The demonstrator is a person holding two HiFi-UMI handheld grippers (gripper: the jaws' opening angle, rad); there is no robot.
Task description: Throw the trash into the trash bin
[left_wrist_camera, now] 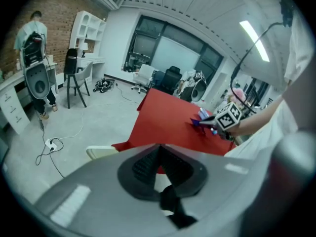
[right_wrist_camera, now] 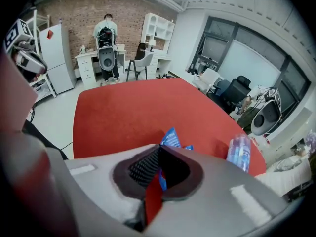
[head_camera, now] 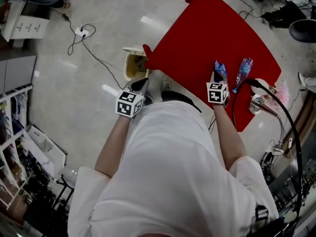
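On the red table (head_camera: 207,38) my right gripper (head_camera: 217,77) is shut on a blue wrapper (head_camera: 220,69). In the right gripper view the wrapper (right_wrist_camera: 171,138) sticks out past the closed jaws of that gripper (right_wrist_camera: 159,149). A clear plastic bottle (head_camera: 243,72) lies just to the right of it, also visible in the right gripper view (right_wrist_camera: 239,152). A cream trash bin (head_camera: 134,65) stands on the floor at the table's left corner. My left gripper (head_camera: 140,85) hovers just short of the bin, shut and empty. The left gripper view shows the bin's rim (left_wrist_camera: 101,152) beyond its jaws.
A power strip with a black cable (head_camera: 81,32) lies on the floor left of the bin. A gooseneck lamp (head_camera: 259,104) stands off the table's right edge. Shelves (head_camera: 15,112) line the left wall. A person (right_wrist_camera: 106,38) stands at a far desk with chairs.
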